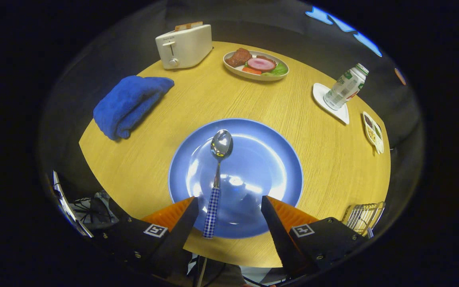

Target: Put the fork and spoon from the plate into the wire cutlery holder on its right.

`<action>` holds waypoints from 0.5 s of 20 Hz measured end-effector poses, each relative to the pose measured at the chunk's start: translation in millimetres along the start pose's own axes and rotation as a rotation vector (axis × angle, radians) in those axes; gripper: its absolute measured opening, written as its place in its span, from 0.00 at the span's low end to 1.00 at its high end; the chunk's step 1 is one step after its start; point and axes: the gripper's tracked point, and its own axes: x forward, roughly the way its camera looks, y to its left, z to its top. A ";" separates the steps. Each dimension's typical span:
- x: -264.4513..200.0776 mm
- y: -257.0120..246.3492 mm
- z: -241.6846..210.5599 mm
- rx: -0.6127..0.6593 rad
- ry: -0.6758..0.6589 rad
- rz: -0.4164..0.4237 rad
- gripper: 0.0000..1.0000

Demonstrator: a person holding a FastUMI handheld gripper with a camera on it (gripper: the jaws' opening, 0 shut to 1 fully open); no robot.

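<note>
A blue plate point(269, 159) lies on the round wooden table straight ahead of me. On it rests a spoon point(216, 175) with a shiny bowl pointing away and a blue-and-white checked handle reaching back between my fingers, nearer the left one. My gripper point(229, 203) hovers open over the plate's near edge, and neither finger touches the spoon. The wire cutlery holder point(363, 217) stands at the table's near right edge, just right of my right finger. I see no fork on the plate.
A folded blue towel point(128, 103) lies to the far left, with a white toaster point(183, 46) behind it. A dish of food point(255, 63) sits at the back. On the right stand a bottle point(346, 87) on a white coaster and a small divided dish point(373, 131).
</note>
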 end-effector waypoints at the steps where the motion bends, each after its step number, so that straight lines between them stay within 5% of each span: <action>1: 3.1 -0.7 -2.9 -0.001 0.020 0.002 0.97; 3: 10.7 3.8 -7.7 -0.006 0.053 0.023 0.96; 5: 13.6 5.2 -12.3 -0.020 0.086 0.043 0.65; 7: 13.2 7.0 -10.0 -0.025 0.103 0.070 0.65; 9: 21.1 10.7 -20.4 -0.035 0.144 0.091 0.13; 10: 21.3 11.5 -22.1 -0.054 0.157 0.097 0.14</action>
